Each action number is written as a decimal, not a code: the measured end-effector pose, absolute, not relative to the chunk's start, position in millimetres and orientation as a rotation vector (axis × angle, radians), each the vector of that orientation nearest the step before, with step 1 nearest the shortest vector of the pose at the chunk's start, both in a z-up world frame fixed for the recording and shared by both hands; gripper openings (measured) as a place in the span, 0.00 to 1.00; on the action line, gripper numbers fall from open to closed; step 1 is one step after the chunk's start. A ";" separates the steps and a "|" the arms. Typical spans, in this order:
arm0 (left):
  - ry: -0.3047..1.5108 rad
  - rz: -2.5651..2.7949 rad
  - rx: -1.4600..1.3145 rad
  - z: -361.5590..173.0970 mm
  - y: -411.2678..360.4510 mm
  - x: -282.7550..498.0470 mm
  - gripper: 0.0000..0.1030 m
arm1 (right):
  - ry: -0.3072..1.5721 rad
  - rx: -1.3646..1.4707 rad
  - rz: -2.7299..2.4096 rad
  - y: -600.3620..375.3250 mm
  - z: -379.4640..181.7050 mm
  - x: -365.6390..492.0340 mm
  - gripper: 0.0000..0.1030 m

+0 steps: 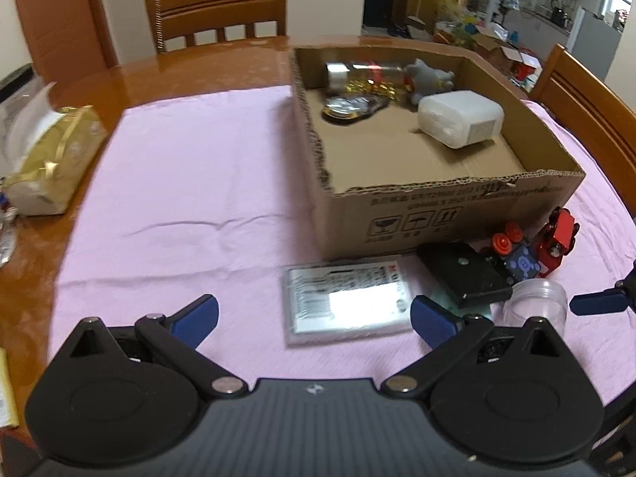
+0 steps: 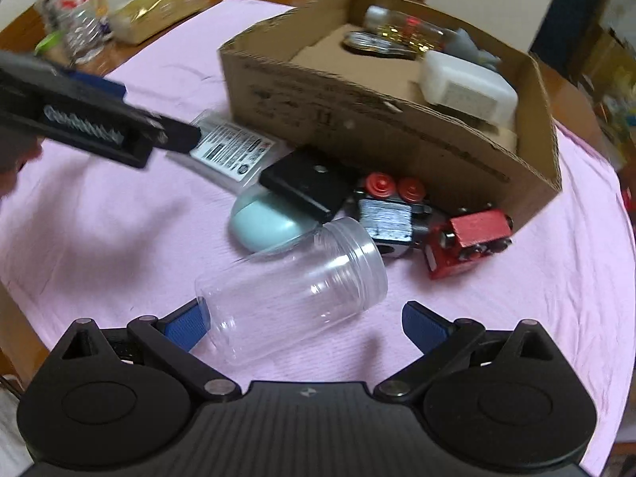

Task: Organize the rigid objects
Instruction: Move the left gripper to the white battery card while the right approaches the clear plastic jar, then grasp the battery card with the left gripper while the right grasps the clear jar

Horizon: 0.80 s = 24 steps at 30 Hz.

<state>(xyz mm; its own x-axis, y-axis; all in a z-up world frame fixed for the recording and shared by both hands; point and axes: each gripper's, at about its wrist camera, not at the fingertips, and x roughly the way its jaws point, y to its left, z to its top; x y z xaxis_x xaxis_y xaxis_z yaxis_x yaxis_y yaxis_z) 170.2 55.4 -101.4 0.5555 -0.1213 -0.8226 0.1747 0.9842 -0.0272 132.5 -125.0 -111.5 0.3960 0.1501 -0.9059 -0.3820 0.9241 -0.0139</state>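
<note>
On a pink cloth (image 2: 119, 206), a clear plastic jar (image 2: 292, 292) lies on its side between the wide-apart fingers of the right gripper (image 2: 304, 328), while the left gripper (image 1: 314, 316), also spread and empty, hovers over a flat clear packet (image 1: 346, 298) beside the cardboard box (image 1: 457, 206).

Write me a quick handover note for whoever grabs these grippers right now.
Left gripper: open, empty, over the flat clear packet.
Right gripper: open, around the clear jar lying on its side, not yet closed.
Done: white container, glass bottle, grey toy and round tin in the cardboard box.
Left on the cloth: jar, packet, black case, mint case, red toy, black toy.
</note>
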 end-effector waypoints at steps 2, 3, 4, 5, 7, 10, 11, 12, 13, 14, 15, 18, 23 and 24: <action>0.977 -0.179 0.065 -108.7 49.3 178.3 0.99 | 1.116 -0.225 0.342 -126.0 -111.4 133.6 1.00; 0.979 -0.184 0.070 -112.1 46.4 181.9 0.99 | 1.114 -0.226 0.343 -126.2 -111.4 133.9 1.00; 0.981 -0.190 0.073 -115.1 44.0 185.3 0.99 | 1.113 -0.229 0.345 -125.8 -111.5 134.0 1.00; 0.987 -0.194 0.074 -118.1 41.9 188.4 0.99 | 1.113 -0.233 0.347 -125.0 -111.8 133.6 1.00; 0.993 -0.198 0.077 -123.8 38.7 193.4 0.99 | 1.112 -0.236 0.357 -123.5 -112.3 134.3 1.00; 1.012 -0.190 0.080 -131.5 35.9 199.9 0.99 | 1.107 -0.241 0.367 -121.3 -112.1 135.2 1.00; 1.016 -0.190 0.073 -133.9 36.0 201.0 0.99 | 1.105 -0.244 0.372 -120.6 -112.1 135.5 1.00; 1.026 -0.187 0.065 -135.4 36.7 202.2 0.99 | 1.104 -0.246 0.378 -120.3 -112.0 135.7 1.00; 1.028 -0.184 0.065 -136.5 36.7 202.6 0.99 | 1.103 -0.249 0.382 -120.0 -112.1 136.4 1.00; 1.024 -0.181 0.072 -136.5 36.5 201.5 0.99 | 1.103 -0.252 0.386 -119.7 -112.4 136.9 1.00; 1.025 -0.180 0.071 -136.1 36.7 201.6 0.99 | 1.105 -0.256 0.392 -119.3 -113.0 137.8 1.00; 1.026 -0.173 0.064 -135.9 42.6 199.1 0.99 | 1.102 -0.274 0.411 -117.5 -113.4 139.0 1.00; 1.028 -0.165 0.061 -135.6 46.5 198.8 0.99 | 1.097 -0.313 0.445 -111.7 -114.7 142.4 1.00; 1.030 -0.161 0.061 -136.0 45.9 199.7 0.99 | 1.097 -0.318 0.449 -110.6 -115.0 142.9 1.00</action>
<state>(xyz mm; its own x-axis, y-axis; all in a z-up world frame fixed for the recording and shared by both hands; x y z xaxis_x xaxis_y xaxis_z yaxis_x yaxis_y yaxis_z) 199.7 45.9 -136.0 0.5042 -0.1049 -0.8572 0.1619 0.9865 -0.0255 142.9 -110.6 -115.0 0.3818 0.1910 -0.9043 -0.4980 0.8668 -0.0272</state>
